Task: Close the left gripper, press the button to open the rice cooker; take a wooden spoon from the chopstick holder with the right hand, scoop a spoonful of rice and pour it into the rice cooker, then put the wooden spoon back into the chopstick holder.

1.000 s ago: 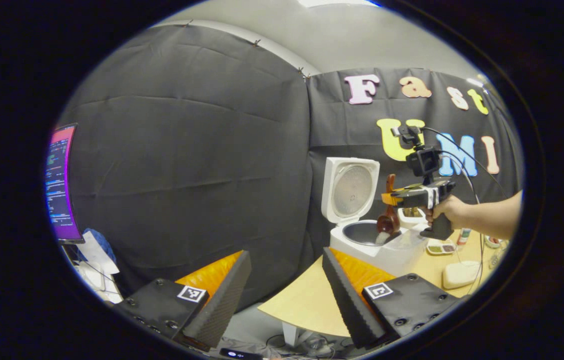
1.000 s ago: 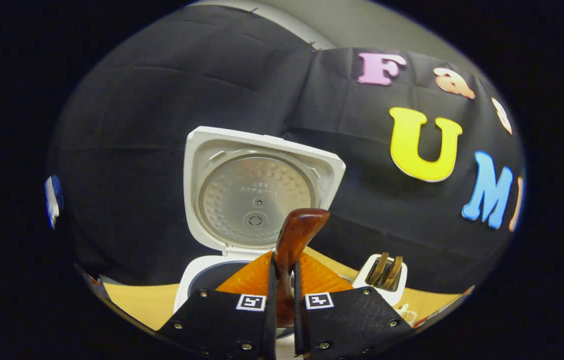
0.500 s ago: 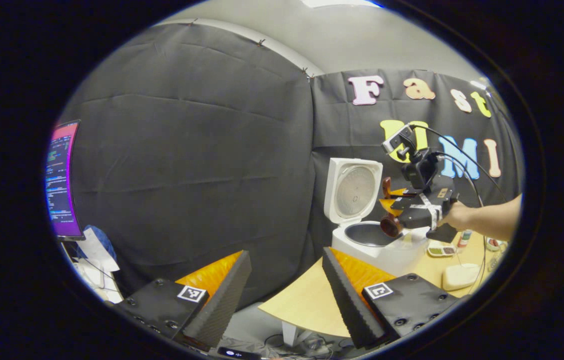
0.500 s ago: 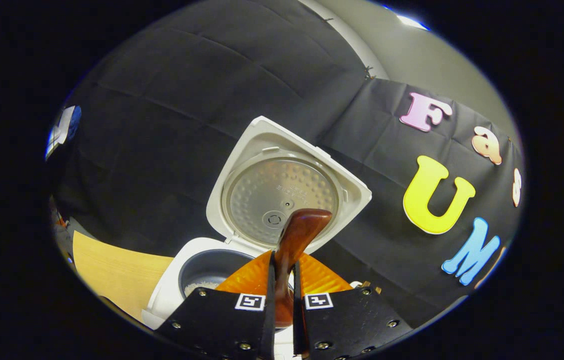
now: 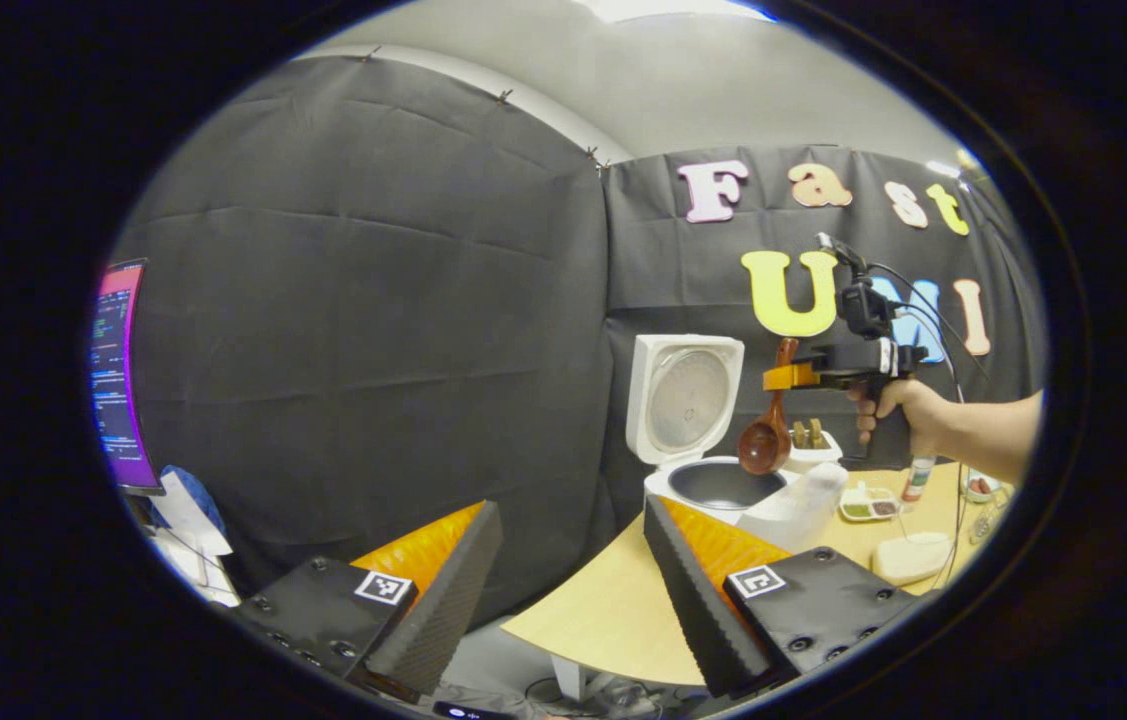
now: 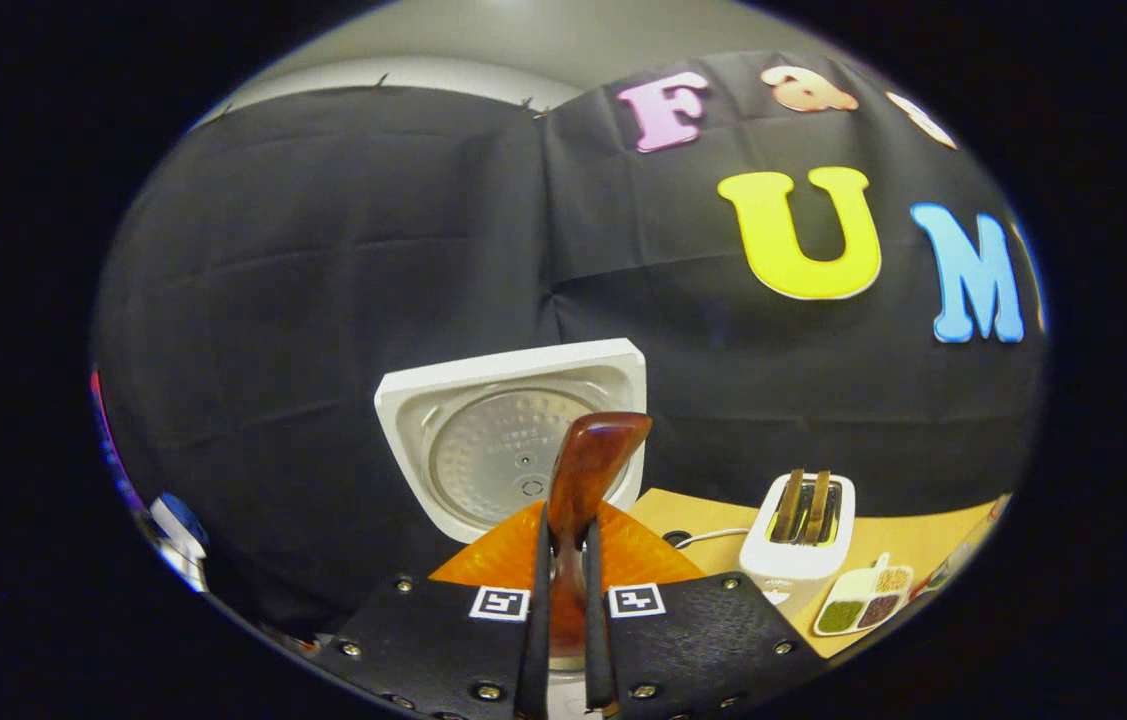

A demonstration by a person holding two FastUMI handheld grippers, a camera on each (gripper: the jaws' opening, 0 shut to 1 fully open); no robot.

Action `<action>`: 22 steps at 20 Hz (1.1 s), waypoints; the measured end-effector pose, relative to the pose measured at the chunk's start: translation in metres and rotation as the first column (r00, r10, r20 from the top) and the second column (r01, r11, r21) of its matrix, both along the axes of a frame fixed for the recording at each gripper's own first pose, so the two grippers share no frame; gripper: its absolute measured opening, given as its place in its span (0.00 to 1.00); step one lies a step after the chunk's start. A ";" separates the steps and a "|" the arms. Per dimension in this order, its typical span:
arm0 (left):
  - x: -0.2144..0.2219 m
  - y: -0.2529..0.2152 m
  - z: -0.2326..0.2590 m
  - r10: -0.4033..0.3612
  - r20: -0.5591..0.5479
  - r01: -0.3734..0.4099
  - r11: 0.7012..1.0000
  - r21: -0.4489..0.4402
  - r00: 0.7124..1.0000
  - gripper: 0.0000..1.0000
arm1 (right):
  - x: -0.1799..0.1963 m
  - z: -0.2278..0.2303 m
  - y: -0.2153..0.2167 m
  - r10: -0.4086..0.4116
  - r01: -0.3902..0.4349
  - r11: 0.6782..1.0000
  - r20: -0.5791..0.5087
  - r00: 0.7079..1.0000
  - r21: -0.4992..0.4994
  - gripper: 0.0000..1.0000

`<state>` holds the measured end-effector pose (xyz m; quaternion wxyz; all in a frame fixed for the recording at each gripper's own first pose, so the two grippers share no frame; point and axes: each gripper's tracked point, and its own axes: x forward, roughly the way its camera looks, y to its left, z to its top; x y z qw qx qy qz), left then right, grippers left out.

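The right gripper [image 6: 563, 600] clamps the wooden spoon [image 5: 769, 425] above the open rice cooker [image 5: 713, 480]; keeping it upright suits lowering into the chopstick holder [image 6: 799, 540].

1. A recording booth in a lab or office: black cloth [image 5: 373, 300] is pinned up as walls under a plain ceiling.
2. A lit monitor [image 5: 115, 375] stands at the side, with loose cables [image 5: 573, 692] on the floor.
3. Kitchen props sit on a wooden surface [image 5: 613, 610]: a rice cooker [image 5: 698, 440], a white utensil holder [image 6: 801, 535] and a small divided dish [image 6: 863, 600].
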<state>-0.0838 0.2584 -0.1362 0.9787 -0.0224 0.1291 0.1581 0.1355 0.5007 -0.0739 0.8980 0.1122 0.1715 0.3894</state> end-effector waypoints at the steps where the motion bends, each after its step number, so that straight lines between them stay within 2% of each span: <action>1: 0.004 -0.004 0.004 -0.011 0.007 0.011 1.000 0.001 1.000 0.94 | 0.001 0.008 -0.008 -0.010 0.012 0.999 -0.029 1.000 0.038 0.15; 2: 0.007 -0.010 0.007 -0.024 0.014 0.024 1.000 0.003 1.000 0.99 | 0.000 0.014 -0.016 -0.022 0.027 0.996 -0.061 0.998 0.081 0.14; 4: 0.013 -0.021 0.013 -0.049 0.026 0.049 0.999 0.008 0.998 0.99 | 0.003 0.025 -0.038 -0.056 0.075 0.986 -0.124 0.991 0.151 0.14; 5: 0.018 -0.028 0.017 -0.061 0.029 0.061 0.998 0.005 0.998 0.94 | 0.003 0.029 -0.049 -0.072 0.099 0.979 -0.151 0.986 0.178 0.15; 7: 0.028 -0.044 0.027 -0.092 0.051 0.093 0.996 -0.007 0.994 0.94 | 0.001 0.038 -0.077 -0.111 0.146 0.968 -0.174 0.978 0.203 0.14; 8: 0.033 -0.051 0.032 -0.109 0.065 0.110 0.994 -0.006 0.992 0.94 | 0.002 0.040 -0.094 -0.136 0.171 0.964 -0.174 0.975 0.205 0.14; 9: 0.038 -0.058 0.036 -0.122 0.074 0.122 0.993 0.000 0.990 0.99 | 0.001 0.043 -0.110 -0.160 0.194 0.960 -0.172 0.972 0.201 0.14; 10: 0.042 -0.064 0.039 -0.131 0.082 0.131 0.991 0.007 0.988 0.94 | 0.002 0.043 -0.128 -0.185 0.217 0.956 -0.168 0.968 0.197 0.14; 11: 0.047 -0.070 0.043 -0.140 0.087 0.140 0.990 0.007 0.986 0.99 | 0.005 0.040 -0.145 -0.206 0.237 0.953 -0.167 0.964 0.189 0.14; 13: 0.051 -0.083 0.056 -0.159 0.113 0.160 0.987 0.000 0.981 0.99 | 0.007 0.040 -0.179 -0.249 0.275 0.947 -0.158 0.956 0.169 0.15; 14: 0.054 -0.091 0.061 -0.168 0.129 0.169 0.986 -0.001 0.977 0.94 | 0.008 0.041 -0.198 -0.274 0.297 0.941 -0.151 0.950 0.162 0.15; 15: 0.057 -0.098 0.065 -0.175 0.137 0.177 0.984 -0.001 0.975 0.94 | 0.008 0.043 -0.216 -0.296 0.317 0.935 -0.142 0.945 0.157 0.15; 16: 0.058 -0.105 0.067 -0.183 0.140 0.185 0.983 0.000 0.973 0.94 | 0.009 0.044 -0.235 -0.323 0.341 0.928 -0.132 0.937 0.152 0.15; 18: 0.063 -0.117 0.073 -0.196 0.147 0.198 0.980 0.001 0.970 0.99 | 0.010 0.045 -0.271 -0.374 0.389 0.910 -0.123 0.919 0.141 0.14; 20: 0.068 -0.129 0.079 -0.208 0.156 0.210 0.978 0.000 0.966 0.94 | 0.003 0.045 -0.304 -0.416 0.429 0.894 -0.116 0.902 0.129 0.15; 22: 0.073 -0.141 0.084 -0.222 0.164 0.224 0.974 0.006 0.961 1.00 | 0.002 0.040 -0.340 -0.464 0.473 0.874 -0.105 0.880 0.106 0.14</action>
